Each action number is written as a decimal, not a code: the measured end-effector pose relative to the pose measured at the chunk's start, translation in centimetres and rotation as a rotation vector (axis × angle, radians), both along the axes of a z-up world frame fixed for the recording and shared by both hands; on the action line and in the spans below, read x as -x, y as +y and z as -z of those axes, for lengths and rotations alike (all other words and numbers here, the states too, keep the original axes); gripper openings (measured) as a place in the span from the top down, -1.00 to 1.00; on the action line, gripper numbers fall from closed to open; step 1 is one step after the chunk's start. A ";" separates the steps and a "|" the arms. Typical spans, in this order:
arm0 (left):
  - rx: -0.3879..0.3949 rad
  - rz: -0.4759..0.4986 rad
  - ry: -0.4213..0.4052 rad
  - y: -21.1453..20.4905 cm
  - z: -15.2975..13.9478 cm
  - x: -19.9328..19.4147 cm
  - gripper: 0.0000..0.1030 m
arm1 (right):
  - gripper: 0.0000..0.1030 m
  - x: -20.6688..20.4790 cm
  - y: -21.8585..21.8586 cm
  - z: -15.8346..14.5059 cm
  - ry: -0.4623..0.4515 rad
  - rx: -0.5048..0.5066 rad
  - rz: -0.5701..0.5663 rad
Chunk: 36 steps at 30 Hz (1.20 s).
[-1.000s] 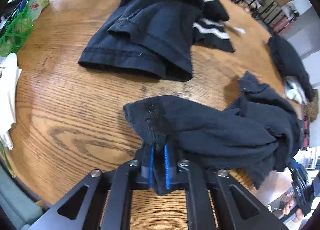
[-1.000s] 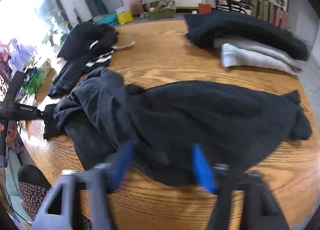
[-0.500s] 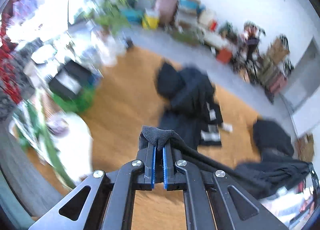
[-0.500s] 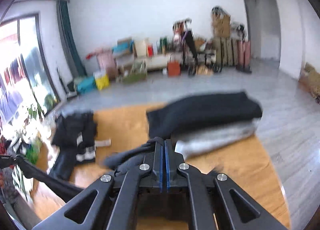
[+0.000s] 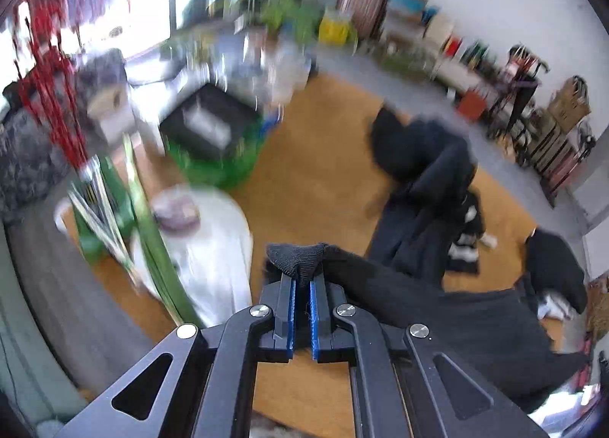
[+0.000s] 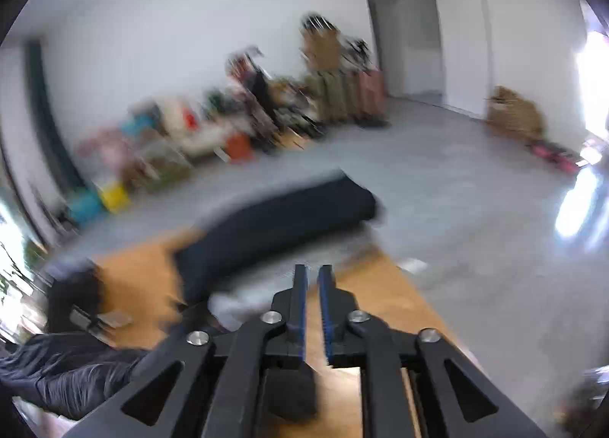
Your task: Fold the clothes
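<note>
The left hand-held gripper (image 5: 301, 287) pinches a bunched corner of a black garment (image 5: 437, 308) between its blue pads, its jaws having just eased a little wider though the cloth sits clamped between them. From that corner the garment runs away to the right, stretched above the wooden desk (image 5: 316, 175). Farther off on the desk lies a heap of dark clothes (image 5: 426, 168) with white stripes, and at the far right edge another dark pile (image 5: 552, 266). A white cloth (image 5: 217, 247) and a green basket (image 5: 217, 168) sit blurred on the left.

The right hand-held gripper (image 6: 312, 278) stands with its jaws slightly apart, having just been opening; nothing lies between the pads. Low on the left of its view the black garment hangs in folds. Beyond its tips a folded dark garment (image 6: 281, 221) rests on the desk.
</note>
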<state>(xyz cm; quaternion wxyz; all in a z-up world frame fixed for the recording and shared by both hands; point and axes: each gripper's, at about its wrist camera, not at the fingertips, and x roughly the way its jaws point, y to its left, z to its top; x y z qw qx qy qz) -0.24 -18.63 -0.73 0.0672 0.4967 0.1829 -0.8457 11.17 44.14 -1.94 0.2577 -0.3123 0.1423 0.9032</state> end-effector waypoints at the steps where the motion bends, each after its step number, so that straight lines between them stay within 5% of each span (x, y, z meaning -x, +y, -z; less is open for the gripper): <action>1: -0.051 0.015 -0.031 0.3 1.2 0.1 0.76 | 0.42 -0.3 0.4 1.2 -0.031 0.021 -0.006; 5: -0.046 0.081 -0.080 3.8 2.9 1.2 -0.10 | 0.14 -0.8 0.8 4.6 -0.104 0.113 -0.034; 9: -0.038 0.248 -0.071 10.2 2.8 2.2 -0.20 | -0.12 0.4 -1.6 7.5 -0.159 0.186 -0.159; 15: 0.033 0.505 -0.115 21.9 6.3 4.2 -0.20 | -0.47 3.6 -8.4 11.7 -0.268 0.238 -0.364; 23: 0.191 0.611 -0.172 30.0 11.8 6.3 -0.20 | -0.62 3.3 -15.3 11.8 -0.274 0.174 -0.532; 24: 0.199 0.611 -0.178 30.2 12.2 6.4 -0.20 | -0.60 3.3 -15.6 11.9 -0.278 0.163 -0.545; 26: 0.208 0.612 -0.186 30.4 13.1 6.3 -0.19 | -0.14 3.6 -15.6 12.5 -0.311 0.128 -0.539; 27: 0.218 0.617 -0.165 30.5 13.3 6.0 -0.06 | 0.27 3.7 -15.4 12.9 -0.334 0.109 -0.524; 28: 0.243 0.640 -0.126 30.5 13.1 5.5 0.16 | 0.43 3.8 -15.2 13.3 -0.357 0.091 -0.510; 30: 0.283 0.682 -0.069 30.6 12.8 4.6 0.77 | 0.57 3.5 -13.4 13.4 -0.317 0.167 -0.479; 32: 0.241 0.663 -0.085 29.7 12.4 4.4 0.86 | 0.65 3.0 -11.0 12.8 -0.265 0.244 -0.420; 36: 0.171 0.611 -0.096 27.4 11.1 4.1 0.88 | 0.78 1.0 -7.1 9.9 -0.171 0.244 -0.312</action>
